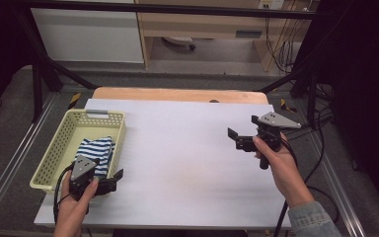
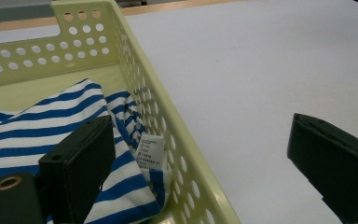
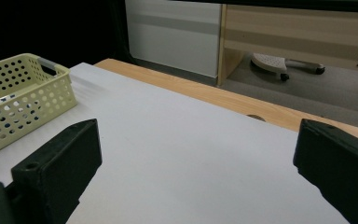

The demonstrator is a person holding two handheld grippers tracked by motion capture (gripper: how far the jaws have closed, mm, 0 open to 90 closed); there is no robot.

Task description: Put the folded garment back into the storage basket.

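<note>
The table (image 1: 187,163) carries a white sheet over a wooden top, the wood exposed as a strip along the 12 o'clock edge. A pale yellow perforated basket (image 1: 59,143) stands on the sheet at the 9 o'clock side of the high view, its long axis running roughly from 12 to 6 o'clock. Inside it lies a folded blue-and-white striped cloth (image 1: 96,153), occupying the half of the basket nearer the person. In the left gripper view the striped cloth (image 2: 37,126) rests against the basket's side wall (image 2: 168,140), and a small white care label (image 2: 150,151) is turned up beside that wall; its print is too small to read.

The left gripper (image 1: 109,177), held in the person's left hand (image 1: 74,202), sits at about 7 o'clock of the table, over the near corner of the basket. Its jaws stand wide apart and straddle the basket's side wall: one jaw is over the cloth inside the basket, the other over the bare white sheet outside it. Whether the inner jaw touches the cloth cannot be told. Nothing is clamped.

The right gripper (image 1: 236,134), held in the person's right hand (image 1: 276,158), is at about 3 o'clock, well apart from the basket and pointing toward 9 o'clock. Its jaws are likewise wide apart with nothing between them; its own view looks across the white sheet toward the basket (image 3: 23,93) at far left. A denim sleeve (image 1: 313,219) covers the right forearm. A cable trails from each gripper toward the near edge.
</note>
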